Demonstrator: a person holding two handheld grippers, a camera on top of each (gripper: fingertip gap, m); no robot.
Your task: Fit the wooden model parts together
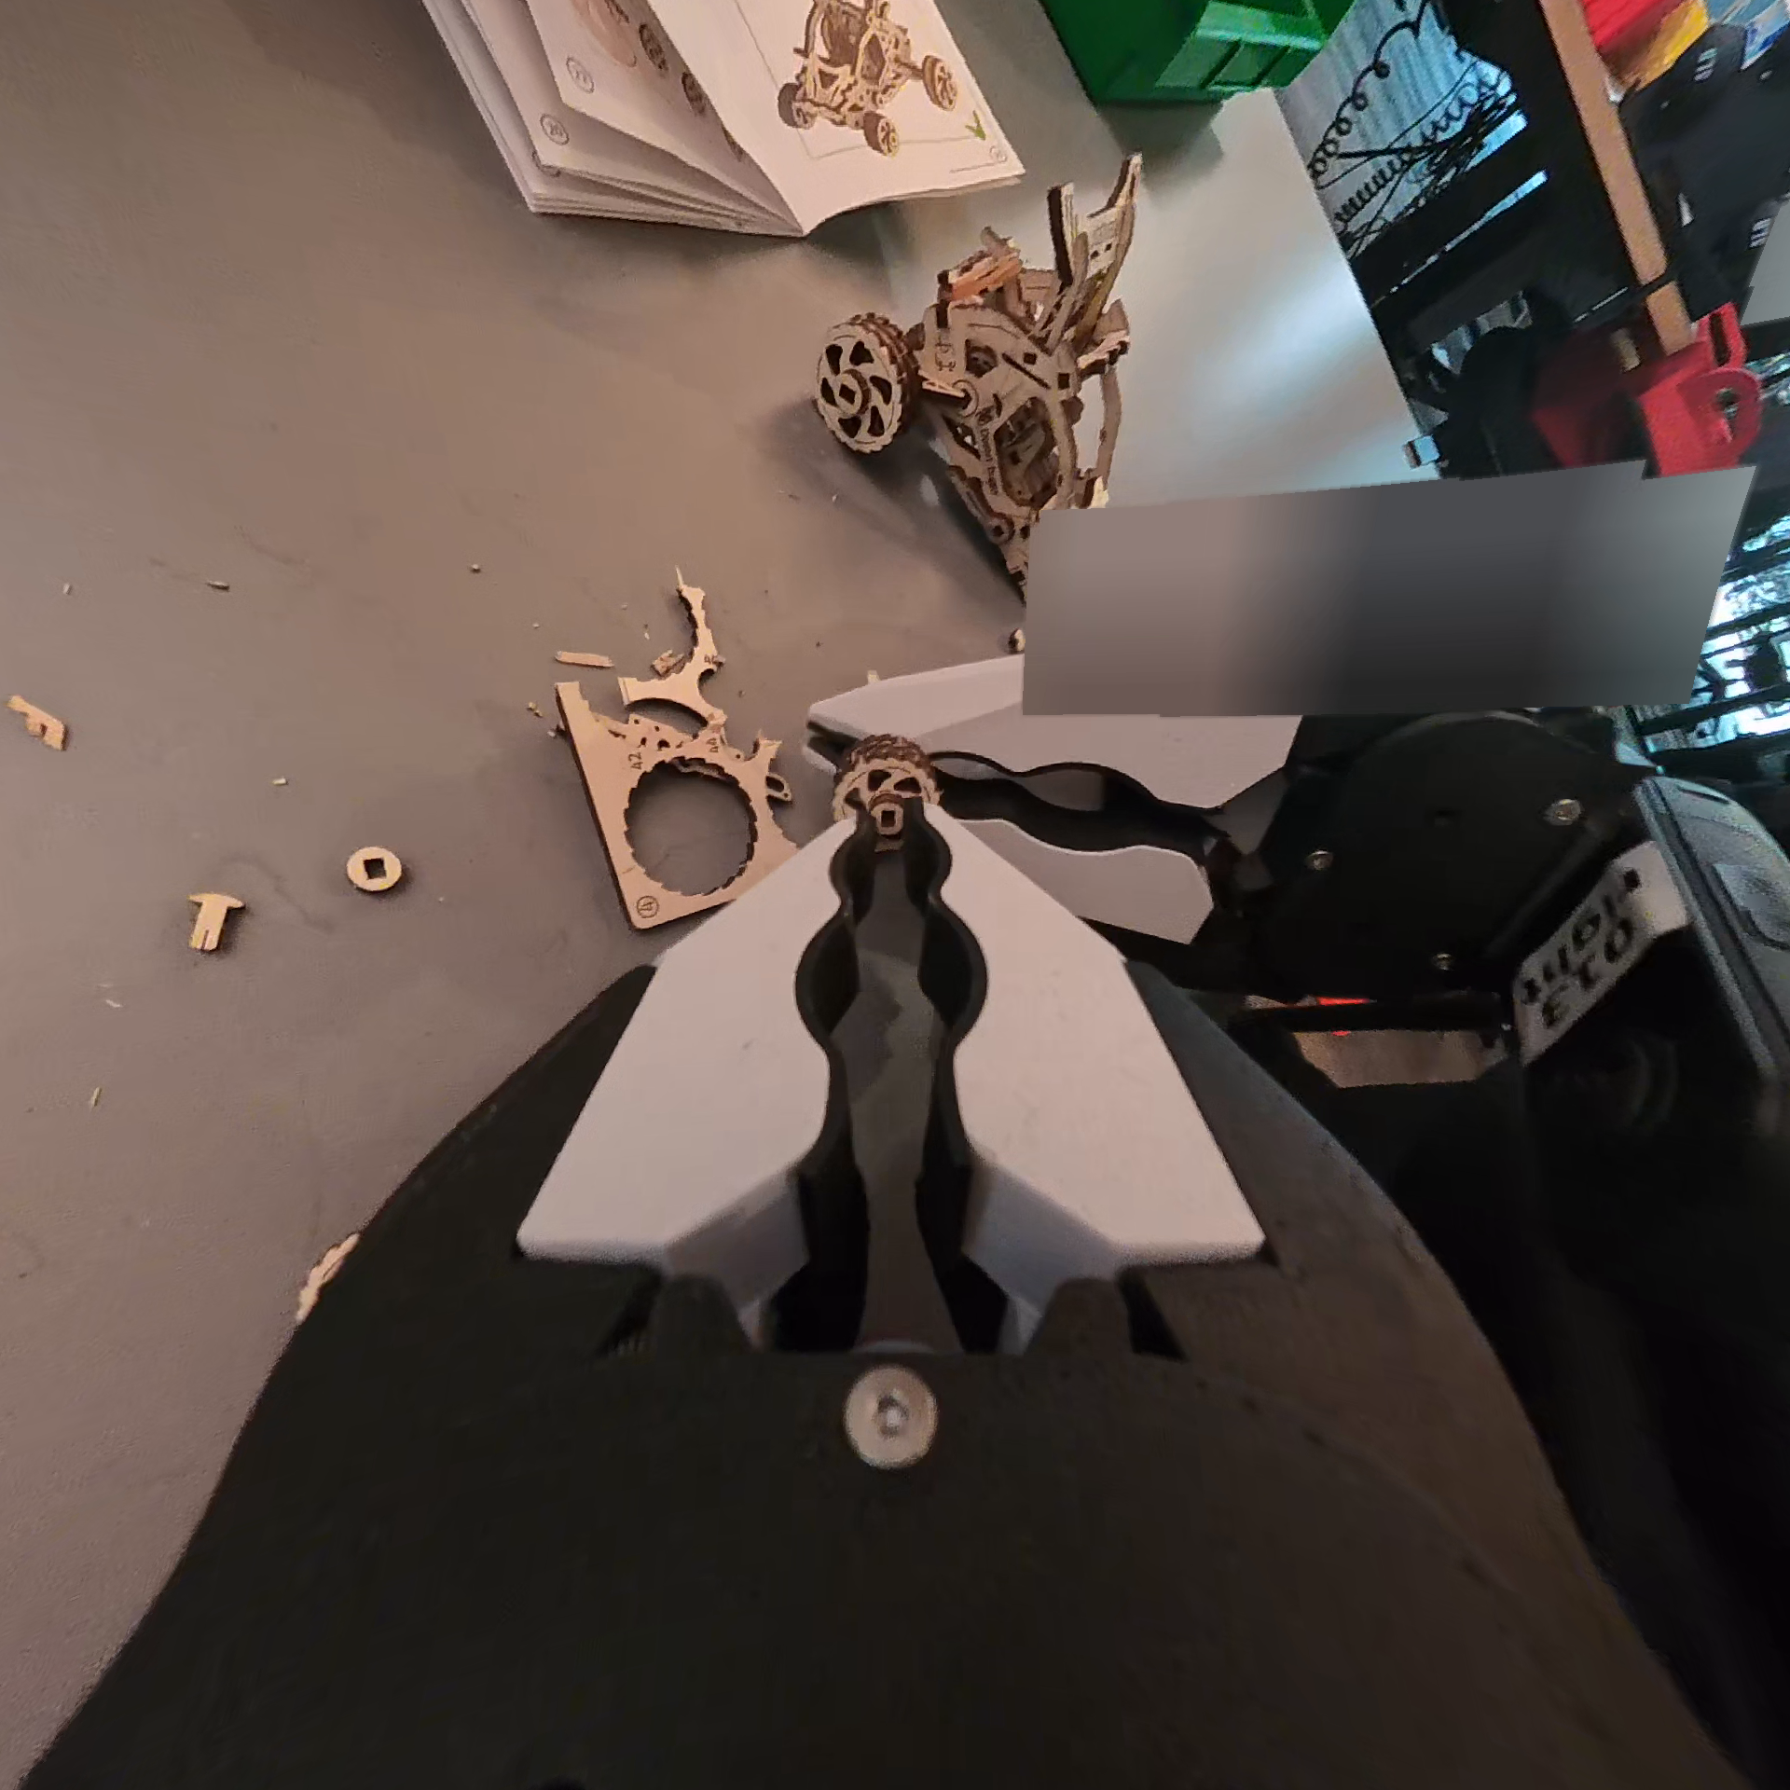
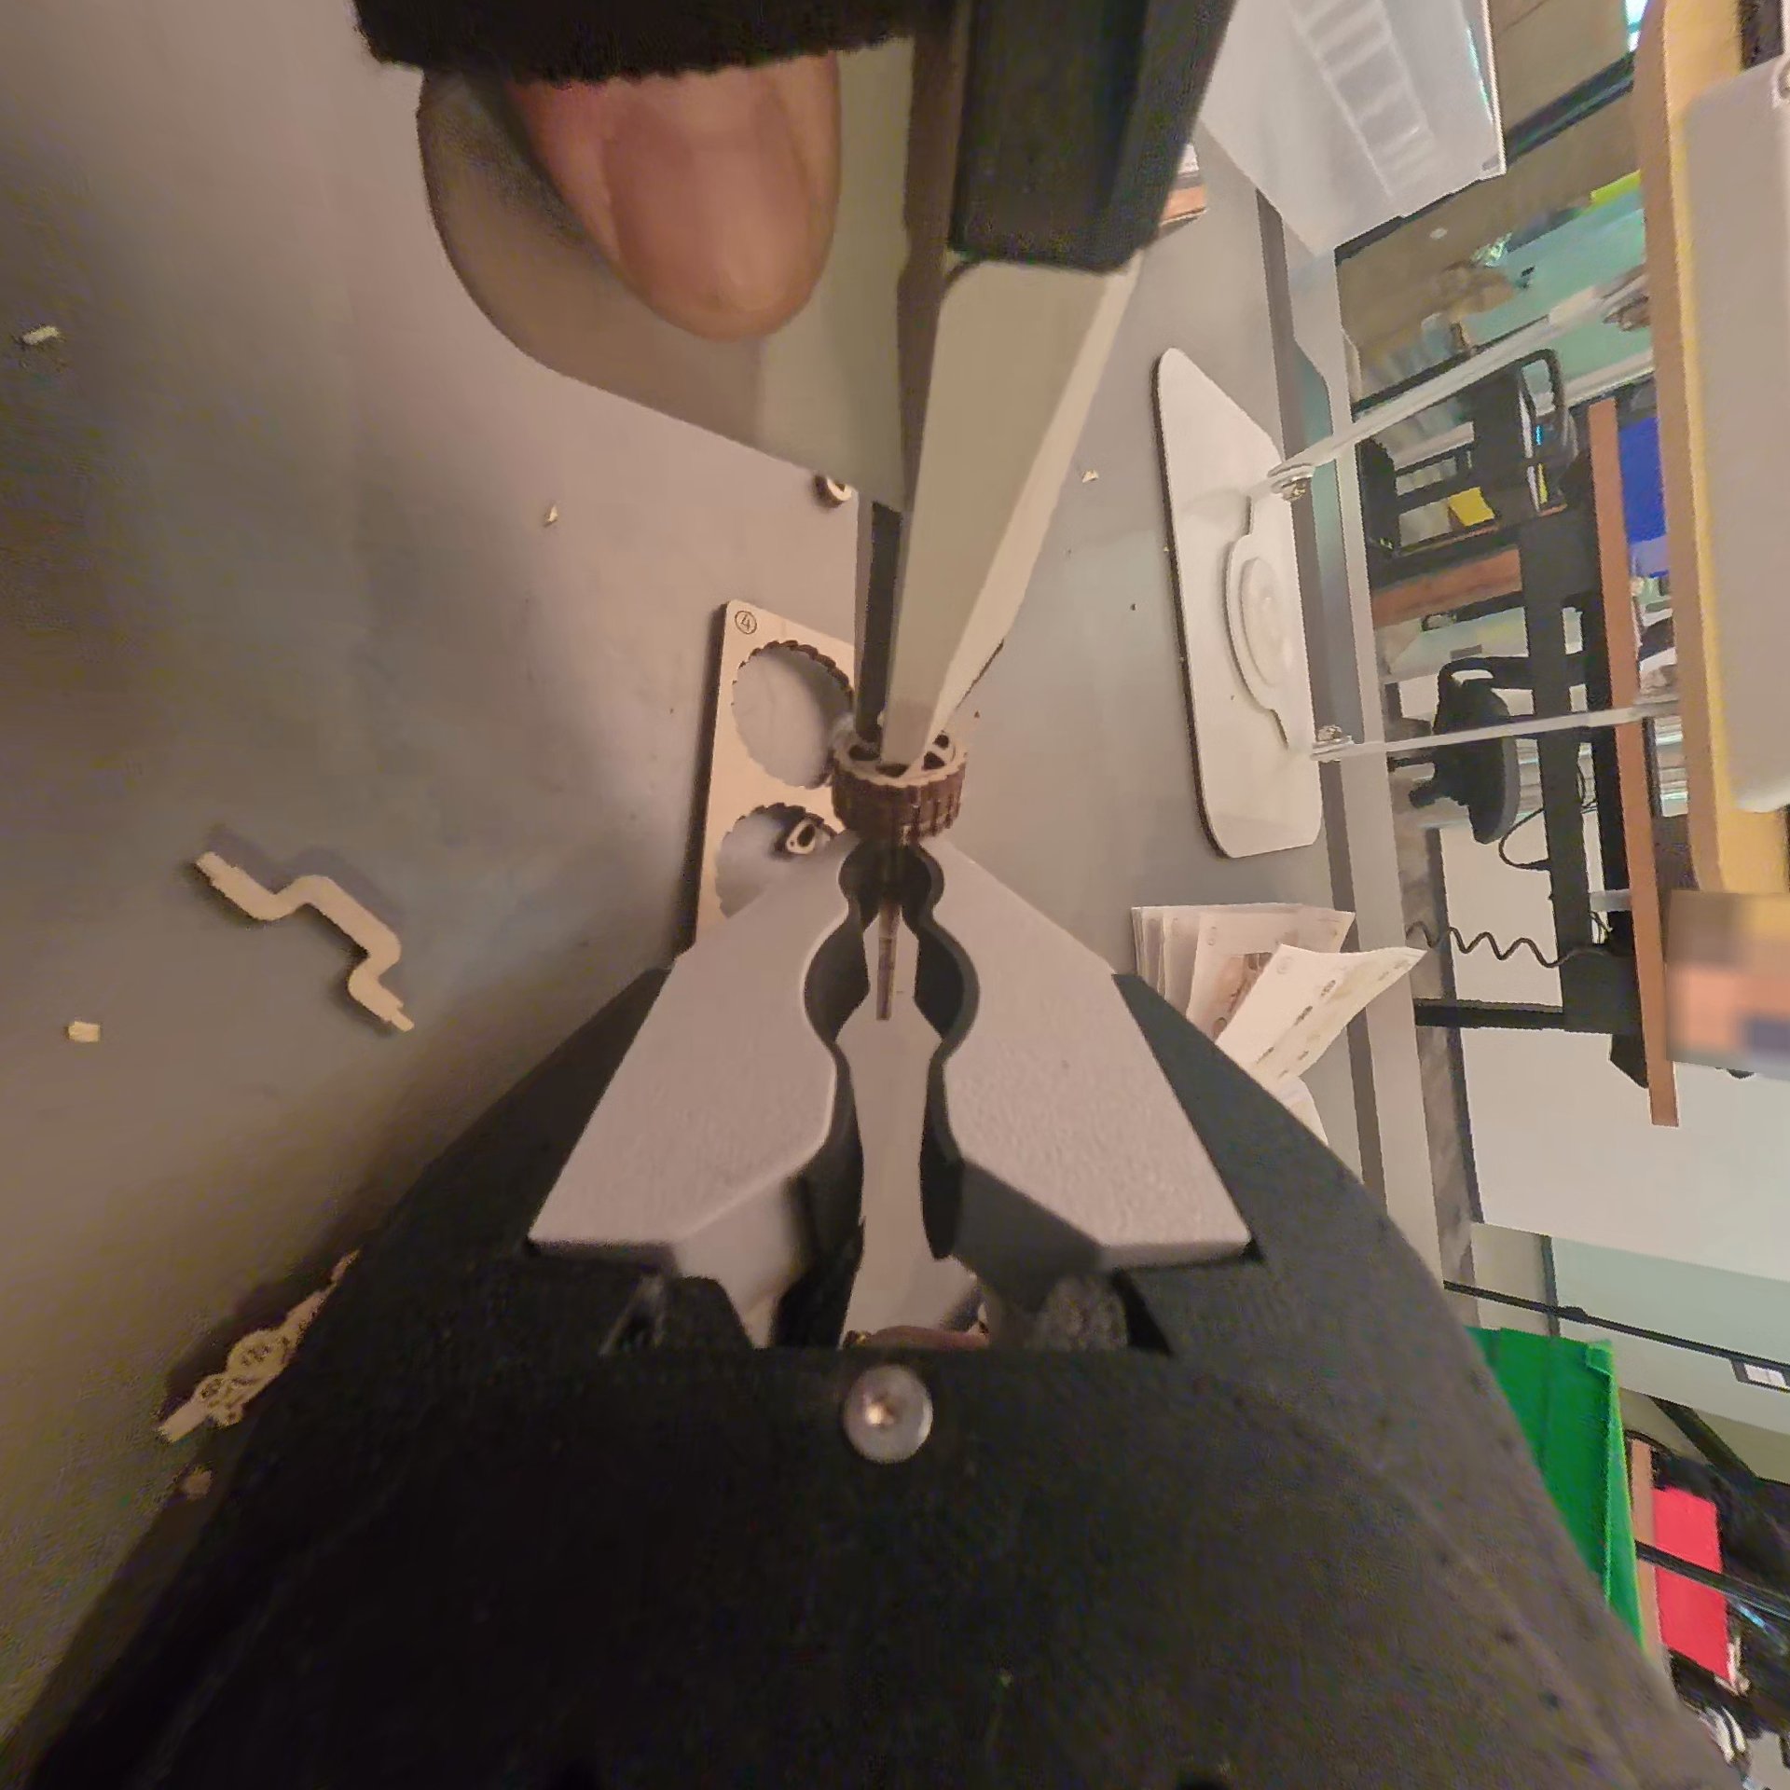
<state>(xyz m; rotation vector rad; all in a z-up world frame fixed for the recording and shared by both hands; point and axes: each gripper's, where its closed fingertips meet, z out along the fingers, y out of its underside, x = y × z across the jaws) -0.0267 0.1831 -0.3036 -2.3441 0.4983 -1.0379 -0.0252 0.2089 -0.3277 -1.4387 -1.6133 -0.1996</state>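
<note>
Both tools meet over the grey table [image 1: 291,387] at one small toothed wooden wheel [image 1: 883,780]. In the left wrist view the left tool [image 1: 886,833] has its grey fingers drawn together at the tips, pinching the little square hub piece at the wheel's centre, while the right tool [image 1: 823,741] comes in from the right with its fingers on either side of the wheel's rim. In the right wrist view the right tool [image 2: 886,872] is closed on a thin wooden axle pin [image 2: 884,954] that runs back between its fingers, with the wheel [image 2: 899,785] sitting just past its tips; whether the pin is fully seated in the wheel is hard to judge. Behind, on the table, lie a punched-out wooden sheet [image 1: 668,823], the partly built wooden buggy [image 1: 988,387], an open instruction booklet [image 1: 717,107] and scattered scraps.
</note>
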